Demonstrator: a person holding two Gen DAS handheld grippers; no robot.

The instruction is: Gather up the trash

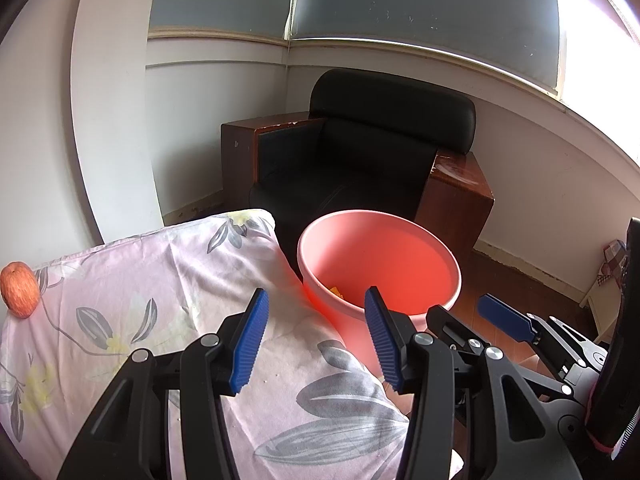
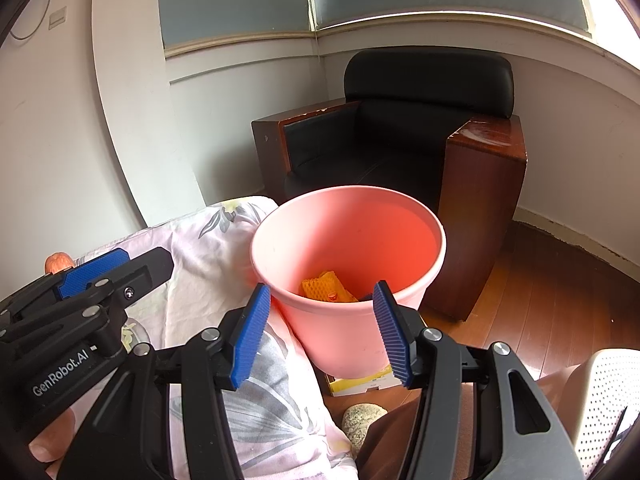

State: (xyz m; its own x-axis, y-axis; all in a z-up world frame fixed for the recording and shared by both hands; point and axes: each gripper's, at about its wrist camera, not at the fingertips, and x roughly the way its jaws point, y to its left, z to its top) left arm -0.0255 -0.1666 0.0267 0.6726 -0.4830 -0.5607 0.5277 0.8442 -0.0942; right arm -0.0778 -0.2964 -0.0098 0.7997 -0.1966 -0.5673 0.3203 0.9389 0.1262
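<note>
Through the left wrist view we see our left hand-held gripper (image 1: 316, 340) with jaws apart and empty above the floral bed (image 1: 168, 280), an apple (image 1: 20, 294) at its far edge. Through the right wrist view our right hand-held gripper (image 2: 322, 334) also gapes empty before the pink bin (image 2: 348, 248), yellow trash (image 2: 324, 286) inside.

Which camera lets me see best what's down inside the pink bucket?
The right wrist view: it looks into the pink bucket, showing yellow foam netting. The left wrist view shows only a yellow sliver.
</note>
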